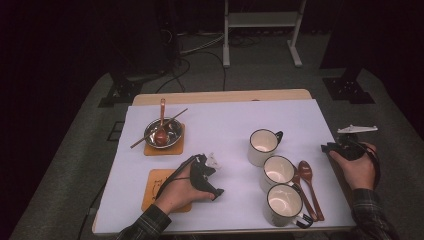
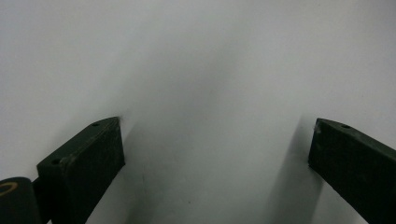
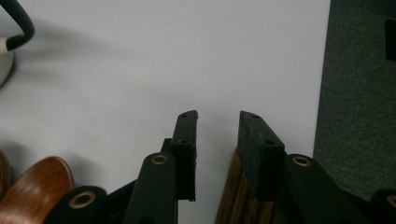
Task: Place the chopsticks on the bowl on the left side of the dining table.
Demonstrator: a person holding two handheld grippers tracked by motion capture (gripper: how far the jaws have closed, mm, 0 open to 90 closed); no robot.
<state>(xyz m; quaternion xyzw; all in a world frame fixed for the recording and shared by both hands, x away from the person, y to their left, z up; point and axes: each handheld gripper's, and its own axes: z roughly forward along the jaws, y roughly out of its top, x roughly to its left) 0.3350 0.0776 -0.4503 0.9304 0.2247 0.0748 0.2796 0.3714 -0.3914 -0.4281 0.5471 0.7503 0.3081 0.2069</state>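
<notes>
Wooden spoons (image 1: 309,185) point lengthwise toward right gripper (image 1: 332,148).

Both forearms are wearing dark plaid sleeves (image 1: 367,210). Black grippers are showing brass-ringed pivots; the right gripper (image 1: 332,148) is carrying a grey three-cornered plate (image 1: 356,129).

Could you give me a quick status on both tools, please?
Left tool open on bare cloth. Right tool part open, empty, beside wooden spoons. Nothing in the way.

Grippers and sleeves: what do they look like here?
Both are black handheld units. The left gripper trails a black cable toward the wrist; its jaws are flat black bars with small screw holes. The right gripper carries a grey three-cornered plate on top and shows brass-coloured pivot rings. Both sleeves are dark plaid.
</notes>
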